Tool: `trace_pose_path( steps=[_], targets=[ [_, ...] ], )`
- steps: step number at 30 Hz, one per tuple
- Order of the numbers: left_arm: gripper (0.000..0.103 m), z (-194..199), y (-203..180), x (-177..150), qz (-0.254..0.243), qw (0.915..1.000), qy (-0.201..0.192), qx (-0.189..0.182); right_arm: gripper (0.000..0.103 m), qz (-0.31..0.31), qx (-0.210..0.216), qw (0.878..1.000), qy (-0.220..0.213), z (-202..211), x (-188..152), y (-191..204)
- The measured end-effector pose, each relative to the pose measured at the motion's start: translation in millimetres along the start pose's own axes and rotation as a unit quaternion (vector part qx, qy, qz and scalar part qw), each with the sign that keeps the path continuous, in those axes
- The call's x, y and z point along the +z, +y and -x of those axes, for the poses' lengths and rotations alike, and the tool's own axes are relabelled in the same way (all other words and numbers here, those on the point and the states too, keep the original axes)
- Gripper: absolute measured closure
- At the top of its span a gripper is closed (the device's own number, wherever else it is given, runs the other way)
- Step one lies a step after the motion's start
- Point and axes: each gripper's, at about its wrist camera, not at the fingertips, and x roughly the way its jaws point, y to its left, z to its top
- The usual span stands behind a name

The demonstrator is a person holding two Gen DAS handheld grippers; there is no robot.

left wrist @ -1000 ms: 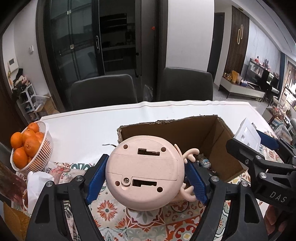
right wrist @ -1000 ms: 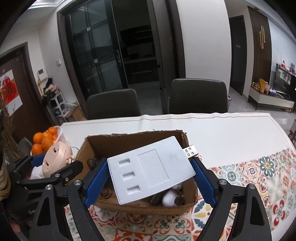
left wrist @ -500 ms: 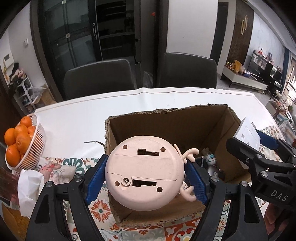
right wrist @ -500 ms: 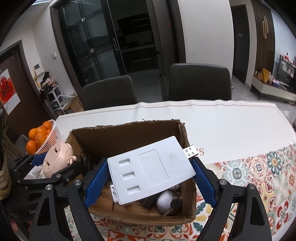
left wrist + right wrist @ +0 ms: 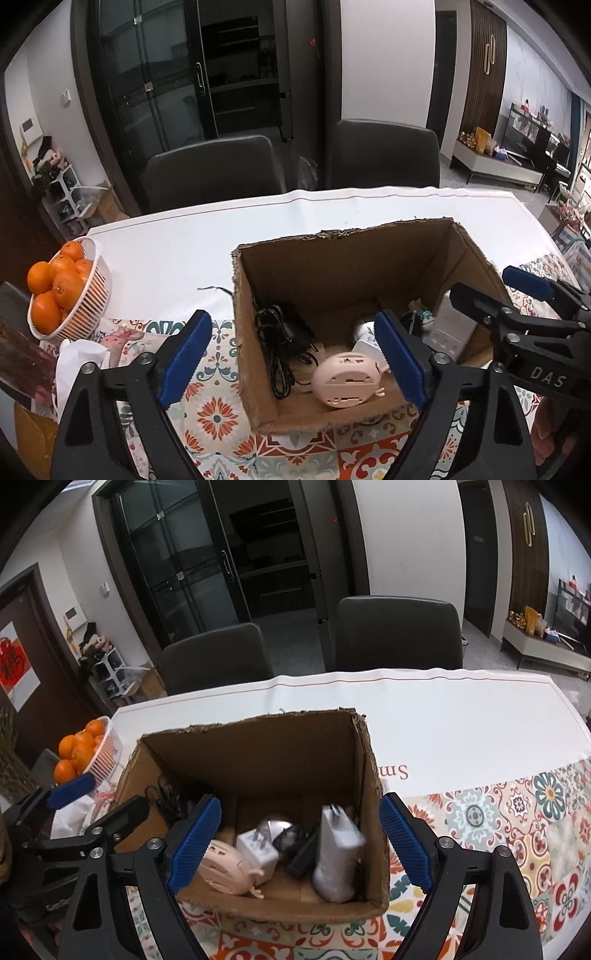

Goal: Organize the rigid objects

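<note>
An open cardboard box (image 5: 332, 258) (image 5: 258, 746) stands on the table. The pink round toy (image 5: 345, 380) (image 5: 229, 867) lies on the box floor at the front. The white flat USB device (image 5: 338, 853) stands on end against the right wall, blurred; it also shows in the left wrist view (image 5: 452, 325). A black cable bundle (image 5: 284, 339), a white plug adapter (image 5: 256, 851) and small items lie inside too. My left gripper (image 5: 291, 358) is open and empty above the box's front. My right gripper (image 5: 299, 845) is open and empty above the box.
A white basket of oranges (image 5: 62, 291) (image 5: 85, 753) stands at the left by crumpled white tissue (image 5: 79, 362). A patterned mat (image 5: 517, 819) covers the near table, white cloth (image 5: 461, 716) beyond. Two dark chairs (image 5: 210, 177) stand behind the table.
Both grippers have opened over the box. The pink toy has dropped from the left one onto the box floor; the white USB device has dropped from the right one into the box.
</note>
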Motion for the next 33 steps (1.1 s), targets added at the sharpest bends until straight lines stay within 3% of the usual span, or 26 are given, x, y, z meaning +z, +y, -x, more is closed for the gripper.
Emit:
trace_pose_path(
  steps=[17, 21, 33],
  targets=[
    [0.008, 95.1, 9.1, -44.9, 0.018, 0.9962, -0.085, 0.01, 0.014, 0.024, -0.042, 0.996, -0.075, 90.8, -42.3, 28.2],
    [0.005, 114.8, 10.1, -59.4, 0.021, 0.9937, -0.108, 0.023, 0.014, 0.041, -0.073, 0.992, -0.099, 114.1, -58.8, 36.5],
    [0.0, 163.5, 9.6, -111.7, 0.021, 0.9847, -0.167, 0.046, 0.006, 0.049, -0.104, 0.982, -0.148, 168.6, -103.3, 45.8]
  ],
)
